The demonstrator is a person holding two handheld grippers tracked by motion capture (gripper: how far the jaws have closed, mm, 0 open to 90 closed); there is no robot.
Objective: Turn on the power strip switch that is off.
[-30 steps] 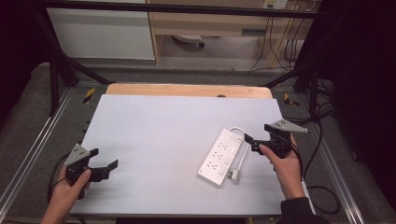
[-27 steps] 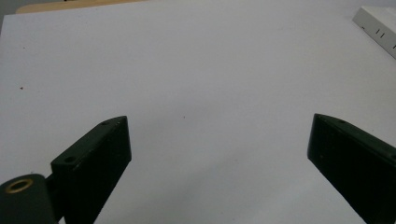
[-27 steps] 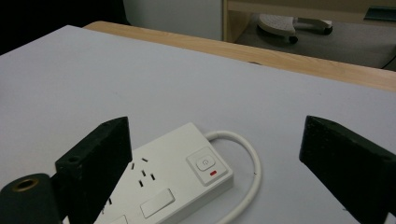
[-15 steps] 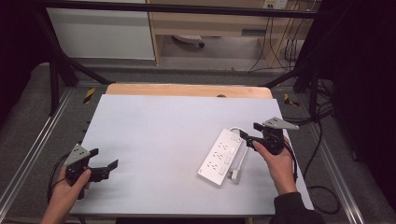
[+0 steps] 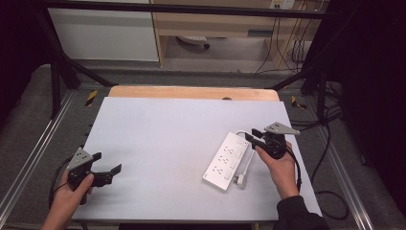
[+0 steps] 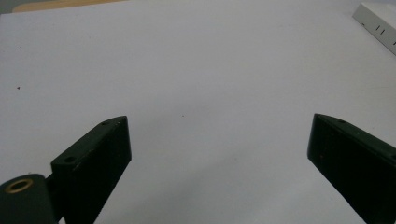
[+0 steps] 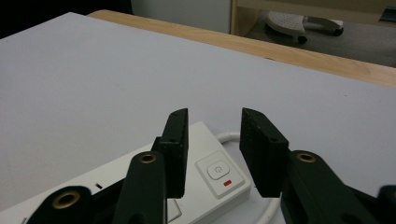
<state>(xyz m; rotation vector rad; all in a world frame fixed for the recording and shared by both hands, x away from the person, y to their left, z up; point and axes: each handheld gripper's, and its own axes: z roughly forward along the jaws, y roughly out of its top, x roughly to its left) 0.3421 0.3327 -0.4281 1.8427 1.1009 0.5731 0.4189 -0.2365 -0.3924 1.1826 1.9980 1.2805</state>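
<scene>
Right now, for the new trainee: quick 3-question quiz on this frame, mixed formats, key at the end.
1. True or false: the left gripper has its jaws closed on the power strip.
2. Multiple choice: in the right gripper view, what shows between the jaws of the right gripper? A) a plug B) the strip's power button C) a bare stretch of mat
3. Fill in: the strip's white cable runs along the strip's ____ side in the high view.

Key: 1 false, its jaws are wide apart over the bare white table surface. 2 B. 3 right.
</scene>
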